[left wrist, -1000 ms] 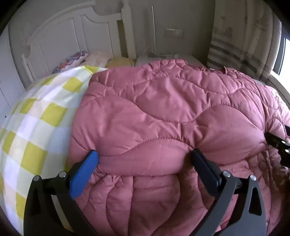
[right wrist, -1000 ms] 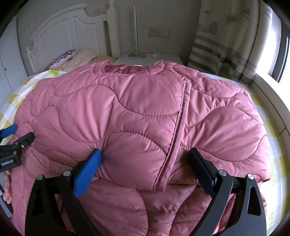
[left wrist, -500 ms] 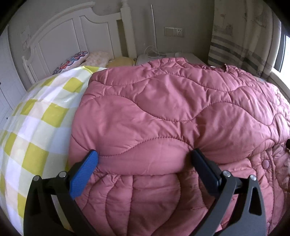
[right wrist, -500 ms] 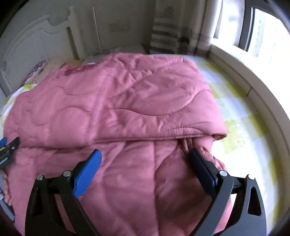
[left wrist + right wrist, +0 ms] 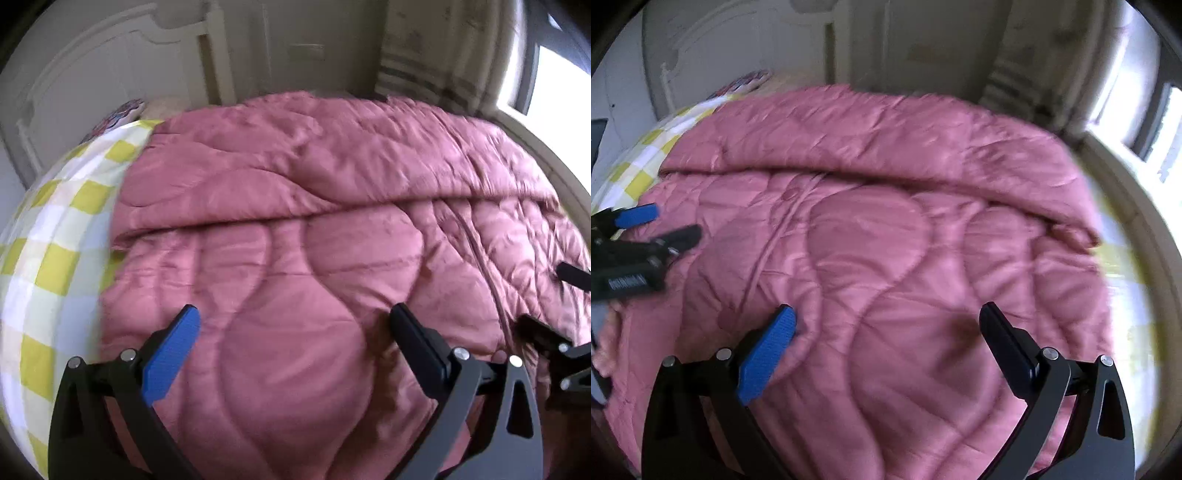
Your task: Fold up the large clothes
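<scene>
Both claws had drawn back from the fold edge: the left claw point(image 5: 295, 325) and right claw point(image 5: 886, 321) hung spread, empty, above the pink jacket point(image 5: 332, 206), its fold lying toward twelve o'clock.

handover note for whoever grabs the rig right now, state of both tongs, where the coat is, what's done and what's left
Left tongs: open, low over the near left part of the pink quilted coat, holding nothing.
Right tongs: open, low over the near right part, also holding nothing.
Coat: spread across the bed on the yellow checked sheet.
Done: the far part lies doubled over, its folded edge running across the coat.
Left: the near part is still flat and wide; probably fold it again, then smooth the bundle. Both views are blurred.
</scene>
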`<act>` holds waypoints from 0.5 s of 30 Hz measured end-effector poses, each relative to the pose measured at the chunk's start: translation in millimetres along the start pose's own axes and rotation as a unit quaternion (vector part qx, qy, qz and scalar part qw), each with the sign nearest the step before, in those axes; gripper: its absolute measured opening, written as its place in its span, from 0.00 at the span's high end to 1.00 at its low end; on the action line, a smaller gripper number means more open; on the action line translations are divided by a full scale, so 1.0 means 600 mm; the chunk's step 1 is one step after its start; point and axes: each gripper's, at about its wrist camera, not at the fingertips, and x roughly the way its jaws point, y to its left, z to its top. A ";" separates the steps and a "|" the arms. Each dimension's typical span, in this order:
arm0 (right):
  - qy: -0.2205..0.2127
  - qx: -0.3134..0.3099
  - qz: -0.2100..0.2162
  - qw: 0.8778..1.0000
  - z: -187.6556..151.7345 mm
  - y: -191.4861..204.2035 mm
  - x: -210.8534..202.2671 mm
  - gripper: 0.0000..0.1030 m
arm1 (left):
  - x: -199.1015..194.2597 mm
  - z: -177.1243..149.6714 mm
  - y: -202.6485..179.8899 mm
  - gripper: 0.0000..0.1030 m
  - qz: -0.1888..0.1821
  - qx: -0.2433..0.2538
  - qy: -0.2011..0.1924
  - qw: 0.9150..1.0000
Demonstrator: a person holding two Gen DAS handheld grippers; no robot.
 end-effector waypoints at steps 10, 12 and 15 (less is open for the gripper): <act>0.006 0.116 -0.051 0.992 -0.040 -0.114 -0.011 0.06 | -0.016 -0.024 0.096 0.02 0.038 -0.116 -0.010 0.992; -0.013 0.097 -0.024 0.995 -0.036 -0.086 -0.028 0.06 | -0.050 -0.027 0.074 0.02 0.020 -0.103 -0.048 0.993; -0.025 0.039 0.016 0.999 -0.045 -0.030 -0.042 0.06 | -0.081 -0.034 0.022 0.02 -0.026 -0.057 -0.076 0.995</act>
